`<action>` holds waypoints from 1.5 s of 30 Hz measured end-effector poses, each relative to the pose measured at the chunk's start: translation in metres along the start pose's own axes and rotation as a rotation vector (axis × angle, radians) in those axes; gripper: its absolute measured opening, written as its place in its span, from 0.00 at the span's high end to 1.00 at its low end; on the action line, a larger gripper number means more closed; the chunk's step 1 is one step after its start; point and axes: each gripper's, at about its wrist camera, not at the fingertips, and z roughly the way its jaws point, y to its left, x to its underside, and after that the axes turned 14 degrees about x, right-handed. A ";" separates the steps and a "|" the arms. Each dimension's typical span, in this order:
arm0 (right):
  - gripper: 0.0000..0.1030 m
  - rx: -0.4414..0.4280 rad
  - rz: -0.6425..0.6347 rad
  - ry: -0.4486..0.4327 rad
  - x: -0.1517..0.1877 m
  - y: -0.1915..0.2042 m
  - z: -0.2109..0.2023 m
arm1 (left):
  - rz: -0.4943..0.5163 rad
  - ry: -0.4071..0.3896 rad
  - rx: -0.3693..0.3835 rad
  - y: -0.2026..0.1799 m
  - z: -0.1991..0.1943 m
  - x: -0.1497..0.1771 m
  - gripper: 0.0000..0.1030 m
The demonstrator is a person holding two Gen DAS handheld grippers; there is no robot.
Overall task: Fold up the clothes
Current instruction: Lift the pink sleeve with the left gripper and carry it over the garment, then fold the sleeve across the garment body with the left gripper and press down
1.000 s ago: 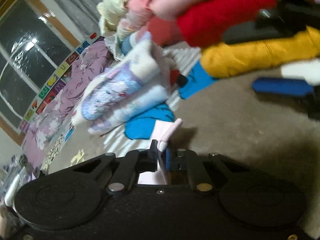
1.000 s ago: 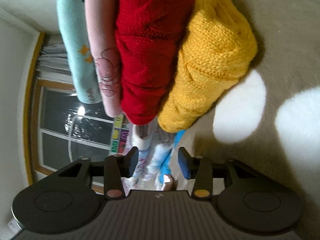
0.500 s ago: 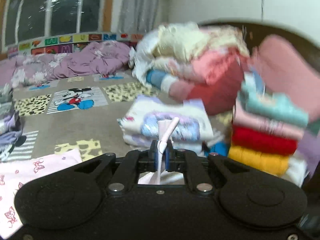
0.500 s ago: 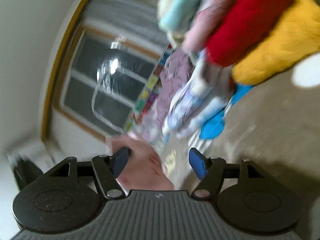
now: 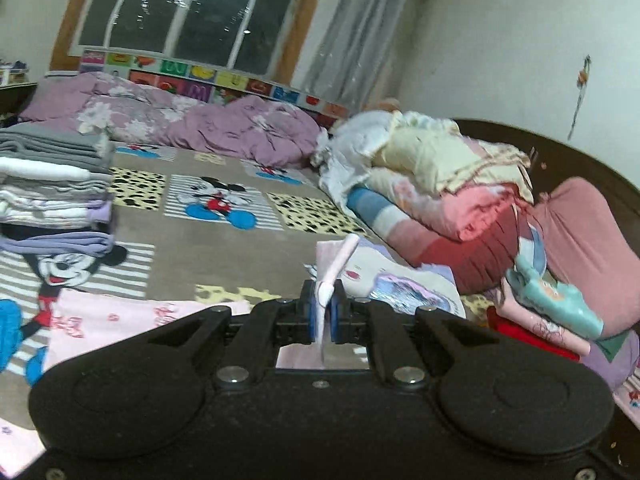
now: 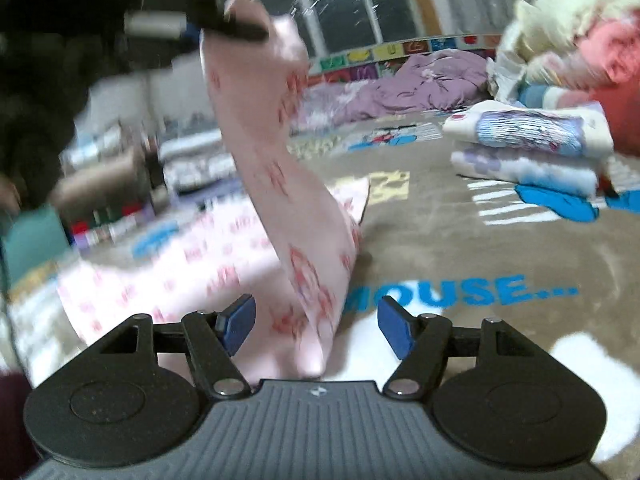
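A pale pink garment with a red print (image 5: 100,320) lies spread on the bed at the lower left of the left wrist view. My left gripper (image 5: 323,312) is shut on one edge of it, and a pink fold (image 5: 338,264) sticks up out of the pads. In the right wrist view that garment (image 6: 272,152) hangs as a long strip from the blurred left gripper (image 6: 240,30) at the top left down to the bed. Its lower end passes between the fingers of my right gripper (image 6: 316,320), which stands open; the blue pads (image 6: 240,320) do not touch the cloth.
The bed carries a brown Mickey Mouse blanket (image 5: 216,200). Folded grey and white clothes (image 5: 52,184) are stacked at the left, folded printed tops (image 6: 528,136) at the right. Bedding (image 5: 440,184), a pink pillow (image 5: 580,248) and a colourful folded stack (image 5: 552,304) crowd the right; a purple quilt (image 5: 200,120) lies below the window.
Both views have rolled from sideways to level. The left gripper rose, still holding the pink edge. The right jaws widened and swung off the knit stack; pink cloth now hangs between them.
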 end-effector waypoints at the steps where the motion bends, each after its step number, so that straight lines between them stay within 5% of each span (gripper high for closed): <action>1: 0.34 0.009 -0.021 0.013 0.002 0.004 0.001 | -0.007 -0.008 -0.003 0.005 -0.006 -0.002 0.95; 14: 0.34 0.070 -0.149 0.042 0.021 0.028 0.017 | -0.116 -0.059 -0.094 0.082 -0.072 0.002 0.95; 31: 0.35 0.121 -0.367 -0.042 0.031 0.059 0.006 | -0.223 -0.068 -0.193 0.149 -0.118 0.049 0.95; 39: 0.35 0.136 -0.478 -0.089 0.036 0.072 0.001 | -0.243 -0.037 -0.194 0.168 -0.122 0.069 0.95; 45: 0.36 0.151 -0.553 -0.110 0.040 0.078 -0.002 | -0.188 -0.118 -0.121 0.150 -0.137 0.056 0.95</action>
